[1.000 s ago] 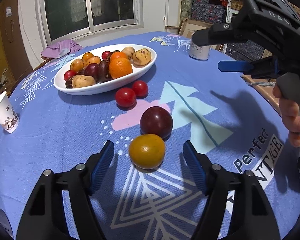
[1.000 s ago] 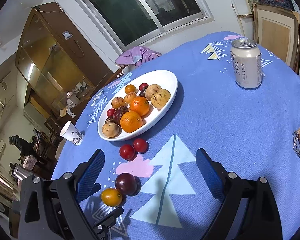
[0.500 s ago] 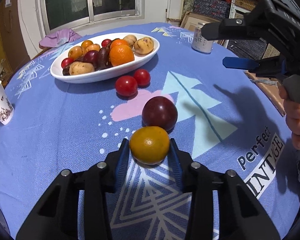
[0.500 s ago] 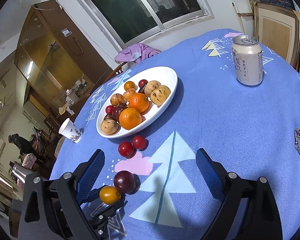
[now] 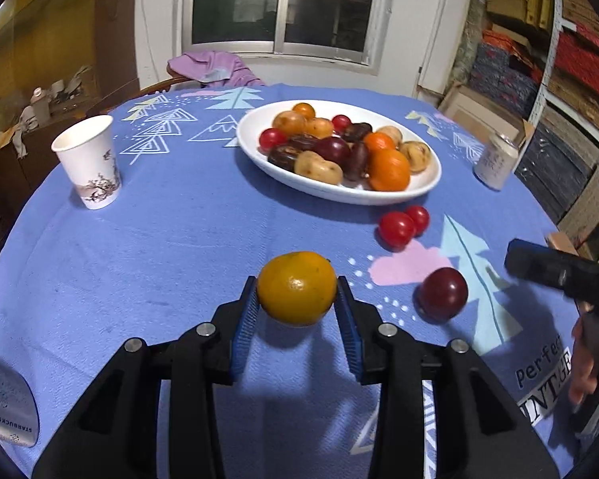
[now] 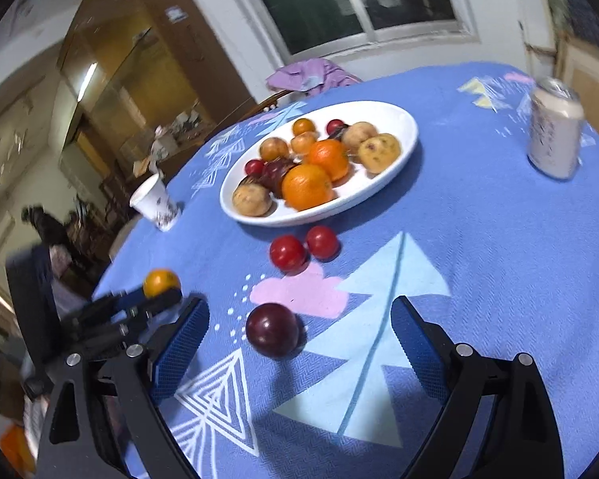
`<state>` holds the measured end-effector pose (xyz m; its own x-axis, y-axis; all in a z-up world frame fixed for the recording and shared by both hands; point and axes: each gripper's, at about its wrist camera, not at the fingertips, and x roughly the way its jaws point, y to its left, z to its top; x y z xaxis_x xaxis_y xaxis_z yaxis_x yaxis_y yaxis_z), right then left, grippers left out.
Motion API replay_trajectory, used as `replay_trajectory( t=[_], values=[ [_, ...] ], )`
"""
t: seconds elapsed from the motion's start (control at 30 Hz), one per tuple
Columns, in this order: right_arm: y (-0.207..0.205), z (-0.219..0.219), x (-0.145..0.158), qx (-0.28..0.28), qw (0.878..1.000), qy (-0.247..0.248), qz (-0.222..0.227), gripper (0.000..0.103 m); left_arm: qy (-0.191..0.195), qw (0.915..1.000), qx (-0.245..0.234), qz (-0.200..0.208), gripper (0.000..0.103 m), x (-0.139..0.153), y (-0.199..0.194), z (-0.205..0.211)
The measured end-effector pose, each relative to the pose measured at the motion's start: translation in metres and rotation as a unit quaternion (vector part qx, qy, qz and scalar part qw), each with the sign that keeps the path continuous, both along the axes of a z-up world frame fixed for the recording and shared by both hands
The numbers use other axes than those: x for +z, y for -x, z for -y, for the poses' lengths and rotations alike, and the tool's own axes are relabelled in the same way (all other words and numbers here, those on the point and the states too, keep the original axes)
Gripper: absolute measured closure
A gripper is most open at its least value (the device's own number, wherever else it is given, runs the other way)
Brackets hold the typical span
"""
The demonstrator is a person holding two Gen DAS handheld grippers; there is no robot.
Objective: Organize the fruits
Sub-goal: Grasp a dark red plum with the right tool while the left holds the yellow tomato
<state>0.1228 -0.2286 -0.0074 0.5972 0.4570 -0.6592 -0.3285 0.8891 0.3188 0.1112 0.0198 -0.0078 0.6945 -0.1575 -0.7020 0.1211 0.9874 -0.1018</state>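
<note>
The blue tablecloth covers a round table, with the white oval dish of mixed fruit at the far middle. To its left stands a paper cup, to its right a drink can; both are well apart from the likely path to the dish. The left gripper is clamped on the yellow-orange citrus at its widest girth, lifted just off the cloth. It looks firm, smooth and light, so a hold across the middle should keep it from rolling. The right gripper has its jaws wide apart, with the dark plum on the cloth between them, untouched. Two red tomatoes, touching each other, lie near the dish's near edge and may be in the way
</note>
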Motion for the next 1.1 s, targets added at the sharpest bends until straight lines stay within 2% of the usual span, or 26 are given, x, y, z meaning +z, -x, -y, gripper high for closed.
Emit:
replay_trajectory(
  t=[0.13,0.23,0.3,0.33,0.73,0.97,1.1],
  values=[
    [0.014,-0.025,0.0,0.034,0.997,0.061,0.039,0.014,0.004,1.0,0.002,0.003,0.065,0.002,0.001,-0.002],
    [0.019,-0.039,-0.004,0.047,0.992,0.104,0.058,0.031,0.002,1.0,-0.002,0.005,0.065,0.003,0.002,0.001],
    [0.02,-0.046,-0.008,0.05,0.989,0.125,0.059,0.053,0.003,1.0,-0.004,0.007,0.065,0.003,0.003,0.002],
    [0.018,-0.047,-0.01,0.053,0.989,0.128,0.056,0.055,0.003,1.0,-0.005,0.008,0.065,0.003,0.003,0.003],
    [0.014,-0.059,-0.022,0.059,0.986,0.145,0.048,0.055,0.007,0.9998,-0.017,0.01,0.065,0.005,0.006,0.008],
    [0.012,-0.061,-0.024,0.056,0.987,0.147,0.042,0.064,0.002,0.9998,-0.018,0.004,0.065,0.002,0.004,0.01],
    [0.011,-0.058,-0.024,0.055,0.988,0.138,0.037,0.065,0.001,0.9999,-0.017,-0.001,0.065,0.0,0.003,0.01]
  ],
)
